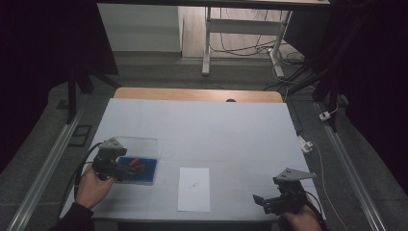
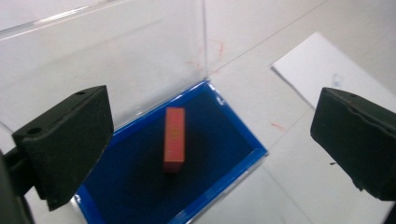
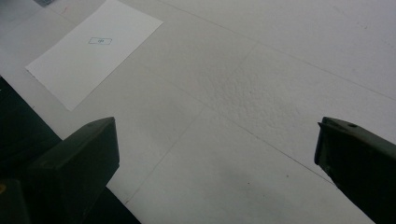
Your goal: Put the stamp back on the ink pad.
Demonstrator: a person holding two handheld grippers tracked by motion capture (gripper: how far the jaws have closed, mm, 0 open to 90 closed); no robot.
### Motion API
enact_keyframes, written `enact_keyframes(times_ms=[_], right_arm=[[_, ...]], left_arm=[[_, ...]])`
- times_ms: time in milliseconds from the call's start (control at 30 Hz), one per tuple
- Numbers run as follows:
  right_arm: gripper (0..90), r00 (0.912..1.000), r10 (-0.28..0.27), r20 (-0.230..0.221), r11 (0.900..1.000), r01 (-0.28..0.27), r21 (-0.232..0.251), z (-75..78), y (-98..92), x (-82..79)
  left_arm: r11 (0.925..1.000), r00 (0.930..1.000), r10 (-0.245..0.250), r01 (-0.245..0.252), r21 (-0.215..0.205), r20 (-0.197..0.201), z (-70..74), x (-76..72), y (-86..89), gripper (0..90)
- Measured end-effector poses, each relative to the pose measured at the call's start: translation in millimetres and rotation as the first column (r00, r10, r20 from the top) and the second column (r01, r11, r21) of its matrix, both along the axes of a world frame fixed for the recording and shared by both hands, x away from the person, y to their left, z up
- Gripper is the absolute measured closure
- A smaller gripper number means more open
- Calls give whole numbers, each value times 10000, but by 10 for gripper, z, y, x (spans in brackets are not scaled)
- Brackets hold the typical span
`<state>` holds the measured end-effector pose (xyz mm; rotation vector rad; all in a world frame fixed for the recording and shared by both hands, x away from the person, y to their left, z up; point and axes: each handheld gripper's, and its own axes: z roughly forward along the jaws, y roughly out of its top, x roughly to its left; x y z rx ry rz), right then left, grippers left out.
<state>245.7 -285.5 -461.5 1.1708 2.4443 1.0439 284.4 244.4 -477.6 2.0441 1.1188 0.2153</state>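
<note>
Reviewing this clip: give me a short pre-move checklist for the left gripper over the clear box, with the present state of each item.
1. Left gripper jaws wide apart, nothing between them: ok.
2. Red block lying on the blue floor of the clear box: ok.
3. Block free of the box walls: ok.
4. Right gripper open, over bare table, away from the box: ok.
5. Sheet of paper flat, apart from the box: ok.

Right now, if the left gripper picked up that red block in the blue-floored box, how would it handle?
The red block looks rigid with flat faces, so probably stiff and unlikely to roll. Small, so likely light. It lies flat on the blue floor, so tipping seems unlikely.
</note>
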Motion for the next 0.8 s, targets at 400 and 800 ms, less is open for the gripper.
enact_keyframes(times_ms=[400,800], right_arm=[[0,10000,-25,-27,10000,25,52,-2,-4,2],[0,10000,-26,-30,10000,26,5,-1,-1,2]], left_arm=[[9994,9992,-146,157,-304,364,120,-167,0,0],[9987,9981,6,25,-502,613,192,-436,102,0]])
